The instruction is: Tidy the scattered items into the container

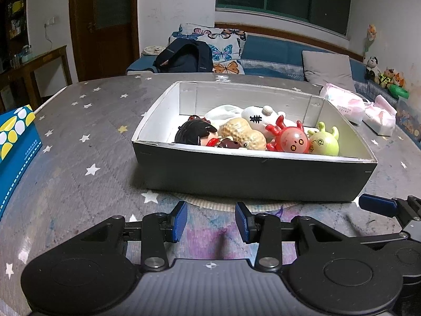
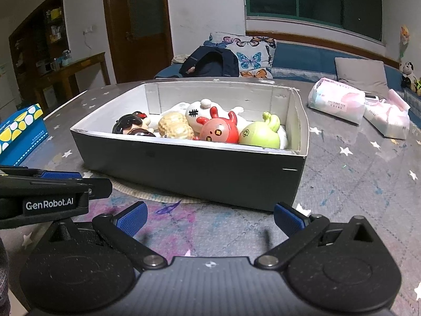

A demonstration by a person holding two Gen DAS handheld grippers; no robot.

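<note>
Seemingly done, with the toys [image 1: 263,134] heaped inside the box [image 1: 247,176] mid-worktop [image 1: 79,163], both left tongs [image 1: 211,221] and right tongs [image 2: 210,220] released and empty near its near wall, which a careless forward nudge could shove

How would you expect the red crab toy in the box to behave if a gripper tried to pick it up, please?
The red crab toy has a round, glossy body, so it would probably slip between flat pads and roll if nudged. It looks like hollow plastic, likely light. Wedged between the peanut toy and the green toy, it may jostle them when lifted.
</note>
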